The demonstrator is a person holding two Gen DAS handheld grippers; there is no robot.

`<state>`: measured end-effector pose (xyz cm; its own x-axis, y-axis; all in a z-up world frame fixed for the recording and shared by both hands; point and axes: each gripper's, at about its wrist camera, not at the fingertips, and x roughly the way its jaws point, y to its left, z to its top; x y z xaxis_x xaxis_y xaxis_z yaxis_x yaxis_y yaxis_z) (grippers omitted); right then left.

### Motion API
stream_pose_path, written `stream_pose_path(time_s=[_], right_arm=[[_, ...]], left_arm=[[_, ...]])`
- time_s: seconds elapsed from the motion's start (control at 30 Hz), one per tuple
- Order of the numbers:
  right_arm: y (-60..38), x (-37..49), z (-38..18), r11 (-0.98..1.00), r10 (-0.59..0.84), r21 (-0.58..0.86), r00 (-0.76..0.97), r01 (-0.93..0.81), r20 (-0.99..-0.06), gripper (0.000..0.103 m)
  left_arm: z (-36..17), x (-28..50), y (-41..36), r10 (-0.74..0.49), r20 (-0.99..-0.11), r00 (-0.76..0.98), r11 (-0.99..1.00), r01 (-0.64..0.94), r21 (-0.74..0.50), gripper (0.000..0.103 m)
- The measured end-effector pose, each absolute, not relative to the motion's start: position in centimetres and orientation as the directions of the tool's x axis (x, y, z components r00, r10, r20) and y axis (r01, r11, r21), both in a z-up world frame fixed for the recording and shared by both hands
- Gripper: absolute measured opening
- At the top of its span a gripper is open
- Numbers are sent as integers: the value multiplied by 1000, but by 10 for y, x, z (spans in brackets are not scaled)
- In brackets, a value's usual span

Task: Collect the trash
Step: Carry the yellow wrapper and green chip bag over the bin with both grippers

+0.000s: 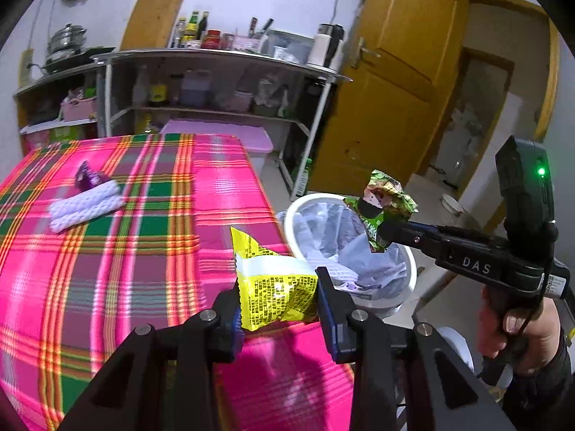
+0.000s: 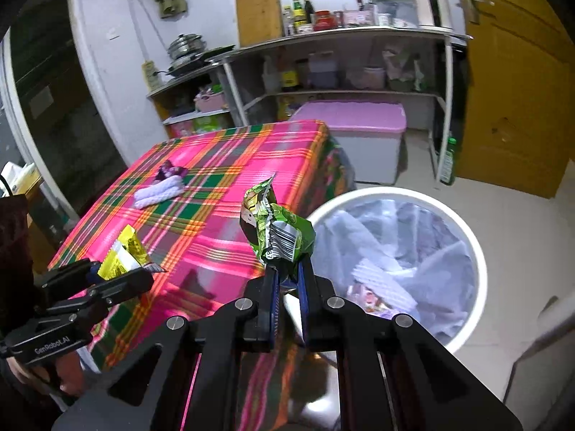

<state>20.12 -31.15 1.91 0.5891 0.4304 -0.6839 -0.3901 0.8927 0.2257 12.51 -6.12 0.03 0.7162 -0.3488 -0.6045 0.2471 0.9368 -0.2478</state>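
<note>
Clamped in the left gripper (image 1: 278,294), low centre of its own view, sits the yellow wrapper (image 1: 276,287); the right gripper (image 2: 287,280) is pinched tight on the crumpled green wrapper (image 2: 278,233). Both loads look mid-carry toward the white bin (image 2: 474,251) at right of the frame, beside the plaid table (image 2: 222,237). Next, each must get over the rim before letting go. Its clear liner already holds white netting and a printed scrap. White foam netting (image 1: 86,204) and a purple wrapper (image 1: 90,177) wait upper left.
</note>
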Motion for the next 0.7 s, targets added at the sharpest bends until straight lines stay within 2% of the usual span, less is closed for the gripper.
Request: stream_pose_path(time_s=[0.7], right_arm=[[-372, 218, -12, 934, 355, 249, 588, -256, -727, 10]], left_arm=[[-10, 180, -137, -426, -639, 641, 900, 370, -229, 35]])
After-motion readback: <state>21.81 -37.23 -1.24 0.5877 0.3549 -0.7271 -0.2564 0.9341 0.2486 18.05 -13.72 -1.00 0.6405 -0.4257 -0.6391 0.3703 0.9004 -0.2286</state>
